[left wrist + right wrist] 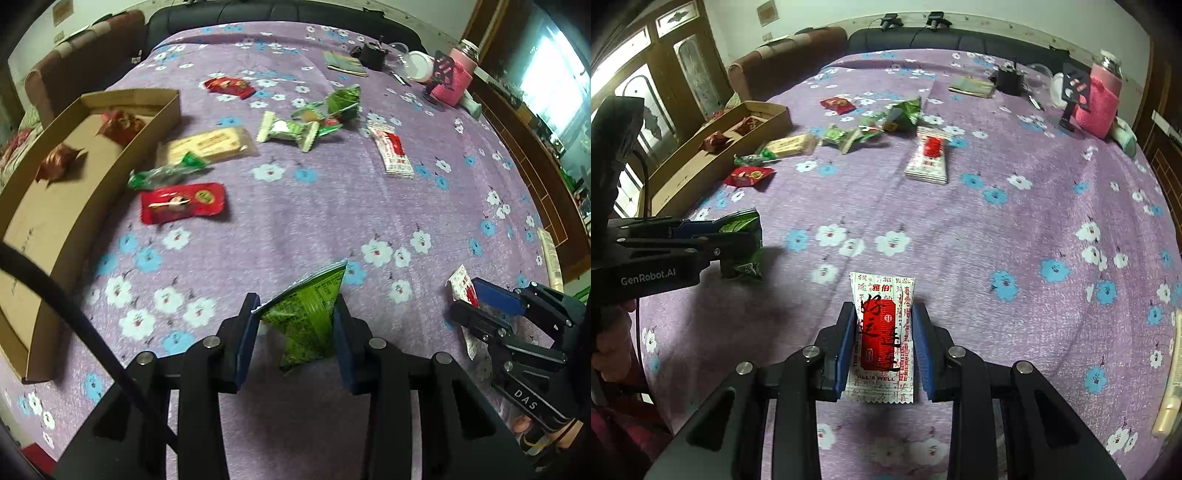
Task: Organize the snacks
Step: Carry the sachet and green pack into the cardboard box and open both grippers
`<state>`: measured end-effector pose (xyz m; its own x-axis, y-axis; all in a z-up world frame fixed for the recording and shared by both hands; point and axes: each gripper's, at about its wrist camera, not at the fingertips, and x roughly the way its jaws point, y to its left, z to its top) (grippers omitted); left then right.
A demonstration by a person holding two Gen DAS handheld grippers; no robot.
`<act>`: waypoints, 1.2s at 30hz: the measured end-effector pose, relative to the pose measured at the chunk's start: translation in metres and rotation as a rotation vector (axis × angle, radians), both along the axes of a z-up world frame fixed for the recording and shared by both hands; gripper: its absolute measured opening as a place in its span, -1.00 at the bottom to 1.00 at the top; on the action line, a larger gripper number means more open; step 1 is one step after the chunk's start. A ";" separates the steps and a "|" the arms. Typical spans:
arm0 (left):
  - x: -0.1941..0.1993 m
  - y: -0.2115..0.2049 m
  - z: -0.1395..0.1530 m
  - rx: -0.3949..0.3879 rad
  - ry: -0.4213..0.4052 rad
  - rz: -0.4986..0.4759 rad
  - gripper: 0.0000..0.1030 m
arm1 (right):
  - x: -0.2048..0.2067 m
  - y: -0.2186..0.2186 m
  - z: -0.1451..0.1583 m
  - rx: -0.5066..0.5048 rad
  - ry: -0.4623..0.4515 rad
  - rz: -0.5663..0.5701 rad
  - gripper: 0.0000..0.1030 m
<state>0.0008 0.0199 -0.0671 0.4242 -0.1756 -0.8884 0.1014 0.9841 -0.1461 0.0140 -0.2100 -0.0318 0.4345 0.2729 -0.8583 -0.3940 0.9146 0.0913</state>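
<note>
My left gripper (297,312) is shut on a green snack packet (308,314) and holds it above the purple flowered cloth; it also shows in the right wrist view (738,240). My right gripper (884,325) is shut on a white and red snack packet (884,332), seen at the right in the left wrist view (463,291). A cardboard tray (92,192) at the left holds two red wrapped snacks (120,125). Loose snacks lie beyond: a red packet (183,203), a beige bar (208,146), green packets (288,129), a white and red packet (395,149).
At the far right of the table stand a pink covered jar (456,79), a white lid (419,66), a black box (373,55) and a booklet (345,63). A dark sofa (923,40) runs behind the table. A pale tube (1169,387) lies at the right edge.
</note>
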 end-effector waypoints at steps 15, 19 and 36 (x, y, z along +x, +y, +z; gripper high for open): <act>-0.021 0.055 0.015 -0.025 -0.042 0.083 -0.22 | 0.000 0.076 0.012 0.035 0.022 0.152 -0.43; -0.023 0.079 0.020 -0.030 -0.048 0.126 -0.22 | 0.004 0.106 0.020 0.053 0.017 0.212 -0.43; 0.016 0.220 0.041 0.021 -0.072 0.437 -0.21 | 0.062 0.249 0.048 0.114 -0.074 0.423 -0.43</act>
